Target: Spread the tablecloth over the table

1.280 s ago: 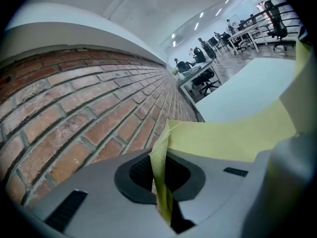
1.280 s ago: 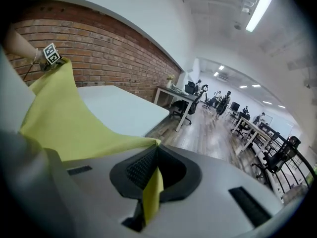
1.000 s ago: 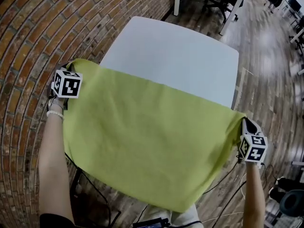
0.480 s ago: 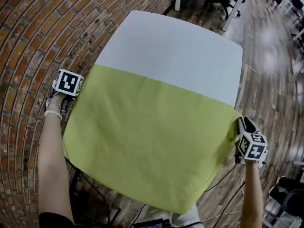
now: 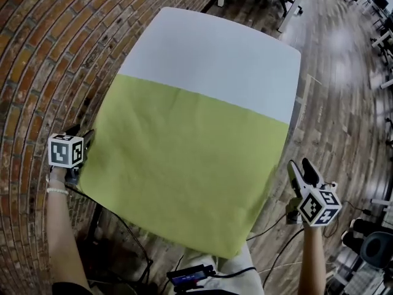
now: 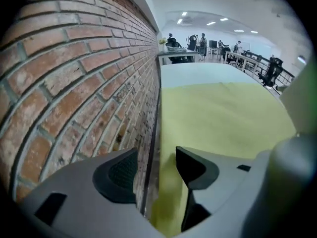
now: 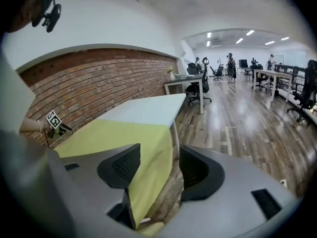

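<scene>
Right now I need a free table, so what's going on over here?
A person with tongs in each hand is spreading a yellow-green tablecloth over a white table. The cloth covers the near part and hangs over the near edge; the far strip is bare. The left tongs and the right tongs have just been opening. Both stand open and press on nothing, the left beside the cloth's left edge, the right clear of its other side.
</scene>
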Demonstrator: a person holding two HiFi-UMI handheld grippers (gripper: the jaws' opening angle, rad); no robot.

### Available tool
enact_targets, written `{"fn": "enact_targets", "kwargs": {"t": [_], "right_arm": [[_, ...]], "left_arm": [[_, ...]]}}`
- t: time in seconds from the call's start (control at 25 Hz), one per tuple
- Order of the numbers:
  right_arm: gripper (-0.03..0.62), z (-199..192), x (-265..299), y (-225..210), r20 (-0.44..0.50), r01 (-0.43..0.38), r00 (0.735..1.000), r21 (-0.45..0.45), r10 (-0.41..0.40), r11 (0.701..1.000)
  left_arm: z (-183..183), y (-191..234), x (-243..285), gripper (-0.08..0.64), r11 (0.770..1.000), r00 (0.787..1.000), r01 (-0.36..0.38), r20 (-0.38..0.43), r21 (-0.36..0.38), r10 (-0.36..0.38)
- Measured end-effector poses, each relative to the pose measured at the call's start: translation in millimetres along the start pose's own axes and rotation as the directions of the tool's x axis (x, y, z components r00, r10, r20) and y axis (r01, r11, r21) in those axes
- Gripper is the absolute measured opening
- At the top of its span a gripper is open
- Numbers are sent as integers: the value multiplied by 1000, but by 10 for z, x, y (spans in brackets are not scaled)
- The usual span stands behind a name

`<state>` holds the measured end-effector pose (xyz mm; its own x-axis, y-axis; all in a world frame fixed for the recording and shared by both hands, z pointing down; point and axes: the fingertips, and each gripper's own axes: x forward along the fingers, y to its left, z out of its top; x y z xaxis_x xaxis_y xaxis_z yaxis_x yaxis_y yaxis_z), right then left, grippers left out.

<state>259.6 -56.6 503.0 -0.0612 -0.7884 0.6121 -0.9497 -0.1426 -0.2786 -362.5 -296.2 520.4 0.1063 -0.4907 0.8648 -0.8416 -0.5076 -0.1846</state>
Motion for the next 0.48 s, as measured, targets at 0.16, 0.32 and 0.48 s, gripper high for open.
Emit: {"fn": "enact_targets", "kwargs": {"t": [0.16, 0.32, 0.48], "right_arm": [[242, -453, -134, 499, -60, -60, 996, 62, 63, 996], [242, -798, -199, 818, -105, -82, 990, 112, 94, 990], [242, -1005, -183, 920, -138, -74, 986, 125, 91, 989]], "left_arm": [[-532, -185, -224, 261, 994, 998, 52, 29, -100, -49], [-729, -96, -475, 261, 996, 999, 19, 38, -85, -16], [-766, 7, -652, 261, 993, 998, 44, 54, -109, -38]]}}
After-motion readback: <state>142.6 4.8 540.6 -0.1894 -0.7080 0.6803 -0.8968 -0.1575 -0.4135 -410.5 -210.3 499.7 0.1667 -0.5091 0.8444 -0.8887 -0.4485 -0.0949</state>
